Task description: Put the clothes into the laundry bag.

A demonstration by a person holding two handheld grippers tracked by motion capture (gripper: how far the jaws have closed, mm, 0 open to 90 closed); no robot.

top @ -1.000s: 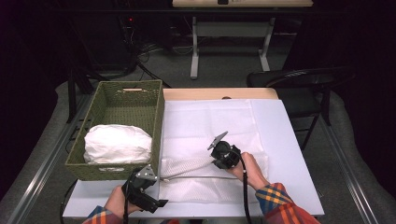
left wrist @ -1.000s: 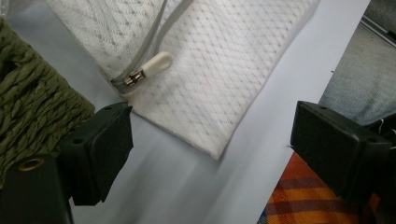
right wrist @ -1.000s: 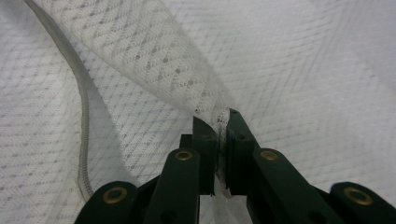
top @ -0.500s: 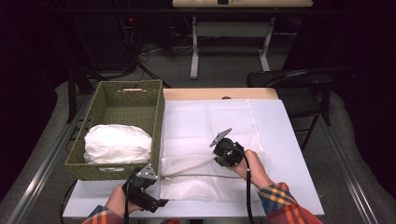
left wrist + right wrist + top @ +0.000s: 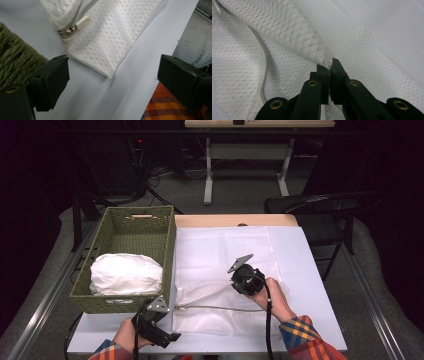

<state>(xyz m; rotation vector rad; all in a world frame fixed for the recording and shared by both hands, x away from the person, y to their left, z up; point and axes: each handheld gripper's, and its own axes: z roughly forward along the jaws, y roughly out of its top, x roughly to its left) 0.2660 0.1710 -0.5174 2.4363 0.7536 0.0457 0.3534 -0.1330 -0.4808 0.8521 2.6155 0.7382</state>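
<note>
Left gripper [image 5: 152, 322] at the near-left table edge, jaws wide apart, nothing held. Just beyond it, toward the far side, lay the mesh bag's near-left corner with the zipper pull [image 5: 75, 26], closest to this hand. Mesh laundry bag [image 5: 220, 320] spread flat on the white table [image 5: 310, 285], zipper line running left to right. Farther right, right gripper [image 5: 239, 279] clamped shut on a lifted fold of mesh. Beyond on the left, green woven basket [image 5: 170, 245] with a white bundle [image 5: 125, 272].
</note>
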